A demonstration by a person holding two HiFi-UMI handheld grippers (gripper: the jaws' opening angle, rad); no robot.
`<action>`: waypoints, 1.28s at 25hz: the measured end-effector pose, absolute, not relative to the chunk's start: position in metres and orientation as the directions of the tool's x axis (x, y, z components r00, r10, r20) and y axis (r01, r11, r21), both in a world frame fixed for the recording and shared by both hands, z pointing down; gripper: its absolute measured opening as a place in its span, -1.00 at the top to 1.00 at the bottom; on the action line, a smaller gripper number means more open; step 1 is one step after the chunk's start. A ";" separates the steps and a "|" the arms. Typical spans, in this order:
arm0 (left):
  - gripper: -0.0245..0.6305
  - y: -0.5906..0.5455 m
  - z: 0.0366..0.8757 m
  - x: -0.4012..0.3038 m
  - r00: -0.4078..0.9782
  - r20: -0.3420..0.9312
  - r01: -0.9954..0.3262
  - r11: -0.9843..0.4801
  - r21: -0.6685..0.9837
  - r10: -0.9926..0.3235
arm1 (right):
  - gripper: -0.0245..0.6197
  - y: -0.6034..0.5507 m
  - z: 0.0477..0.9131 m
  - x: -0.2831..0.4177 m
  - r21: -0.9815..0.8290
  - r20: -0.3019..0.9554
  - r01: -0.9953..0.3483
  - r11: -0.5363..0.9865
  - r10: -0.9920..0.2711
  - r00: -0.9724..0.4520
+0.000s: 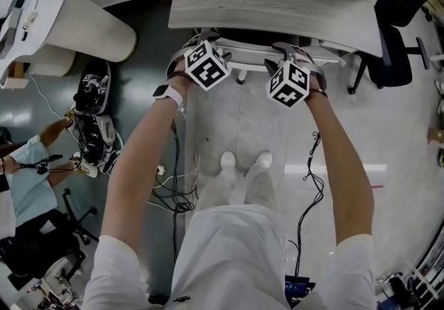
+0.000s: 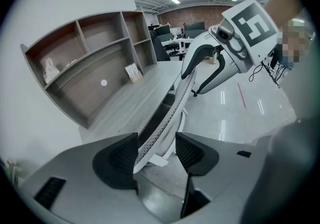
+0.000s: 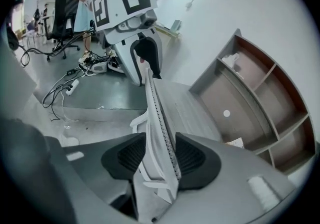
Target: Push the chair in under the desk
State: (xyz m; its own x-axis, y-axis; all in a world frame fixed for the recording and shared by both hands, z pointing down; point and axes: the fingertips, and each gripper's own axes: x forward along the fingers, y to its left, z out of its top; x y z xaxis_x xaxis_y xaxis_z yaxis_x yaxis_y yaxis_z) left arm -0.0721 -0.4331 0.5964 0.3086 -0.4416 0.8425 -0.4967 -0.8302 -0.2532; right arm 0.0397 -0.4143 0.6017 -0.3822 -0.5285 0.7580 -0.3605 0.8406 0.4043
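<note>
The one chair [image 3: 156, 118] stands with its white back upright, right at the front edge of the one desk [image 1: 263, 3]. Two grippers straddle that back's top edge: the left gripper [image 2: 156, 154] has its jaws apart with a clear gap on one side, and the right gripper [image 3: 159, 155] has its jaws apart too, close around the back but not clamped. Both gripper views look into the desk's shelf [image 2: 95, 77] compartments, while only the head view shows the person's two shoes [image 1: 227, 160] and one black chair [image 1: 392, 59] at its right.
</note>
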 end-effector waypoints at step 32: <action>0.91 -0.217 0.486 -0.100 0.382 0.576 -0.858 -0.509 -0.070 -0.723 | 0.89 -0.215 0.490 0.027 0.185 0.491 -0.717 0.672 -0.696 -0.525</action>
State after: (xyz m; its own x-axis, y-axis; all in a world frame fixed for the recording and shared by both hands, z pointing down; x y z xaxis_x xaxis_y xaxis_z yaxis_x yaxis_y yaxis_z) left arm -0.0996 -0.2175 0.4860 0.3817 -0.7230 0.5759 -0.8579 -0.5090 -0.0703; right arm 0.0268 -0.2149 0.4900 -0.5249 -0.6957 0.4905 -0.7172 0.6718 0.1854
